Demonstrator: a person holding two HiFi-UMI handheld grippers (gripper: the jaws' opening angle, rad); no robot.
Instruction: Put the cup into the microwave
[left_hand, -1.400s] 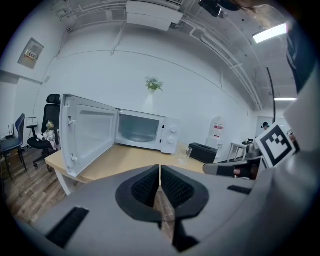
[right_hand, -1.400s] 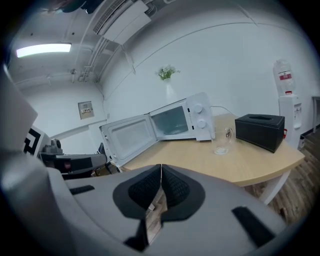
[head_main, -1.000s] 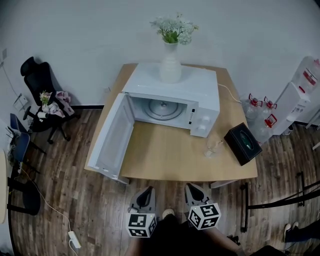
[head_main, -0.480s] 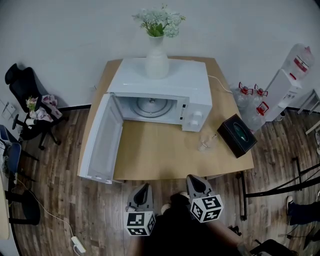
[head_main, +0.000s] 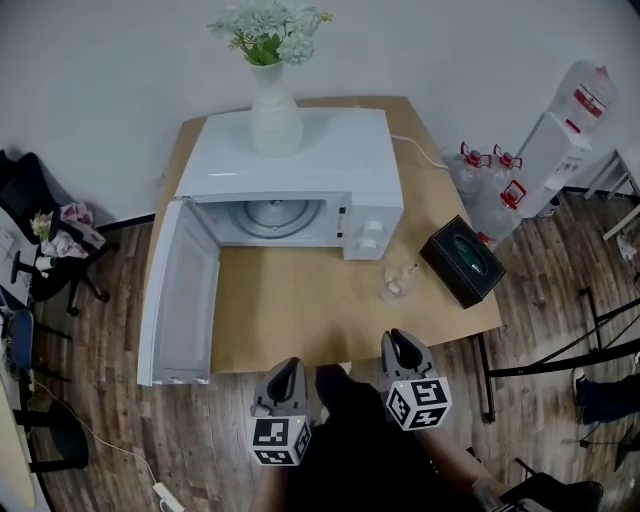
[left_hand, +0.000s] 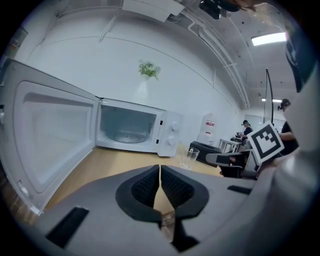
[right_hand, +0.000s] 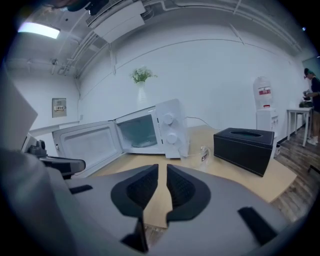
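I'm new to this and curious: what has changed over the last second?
The left hand-held gripper and the right hand-held gripper moved forward toward the table, the right one closer to the cup. Both are shut and empty. Cup, open microwave and black box stayed put.

Flower vase (head_main: 274, 122), black tissue box (head_main: 462, 262), water dispenser (head_main: 558, 142)

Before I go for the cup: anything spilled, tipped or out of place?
Nothing spilled or damaged. The cup stands upright beside the microwave, whose door is wide open. Only oddities: a flower vase on the microwave's top, and the black tissue box askew near the right edge of the table.
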